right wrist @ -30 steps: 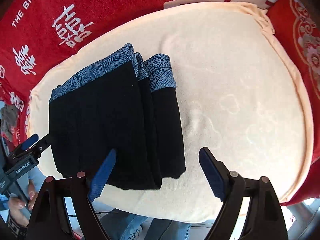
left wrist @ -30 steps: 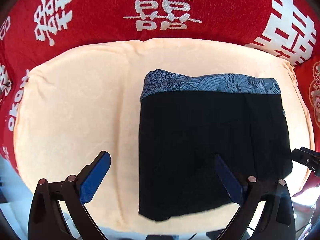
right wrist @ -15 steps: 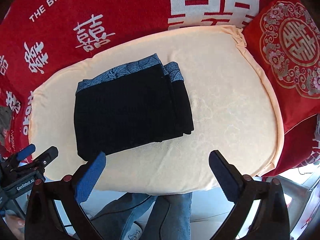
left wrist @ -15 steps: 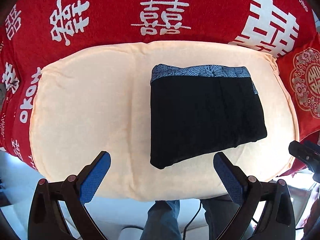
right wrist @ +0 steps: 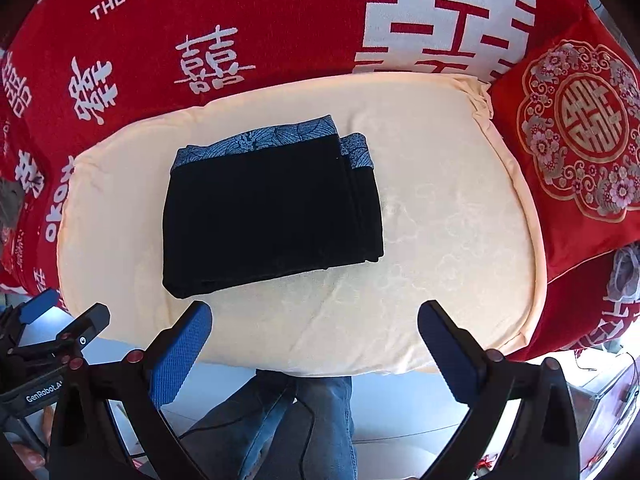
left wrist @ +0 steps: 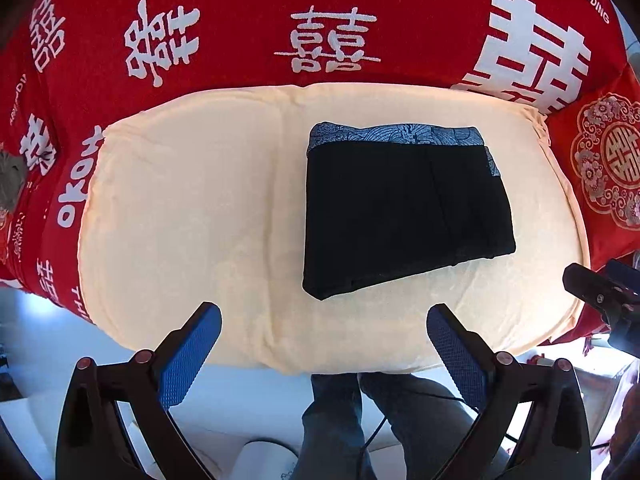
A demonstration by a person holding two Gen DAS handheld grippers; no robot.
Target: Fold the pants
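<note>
Cushion (left wrist: 180, 208) farther; pants (left wrist: 404, 208) folded.

Cream cushion (left wrist: 180, 208) against red blanket (left wrist: 240, 12); pale floor (right wrist: 400, 412) below.

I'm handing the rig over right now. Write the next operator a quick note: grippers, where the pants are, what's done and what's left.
Left gripper: open, empty, clear of the cloth.
Right gripper: open, empty, also clear.
Pants: folded into a compact black stack, patterned waistband at the far edge, lying on the cream cushion; nothing touches them.
Done: the fold looks complete.
Left: probably nothing, perhaps squaring the slightly stepped layers on the right side.
</note>
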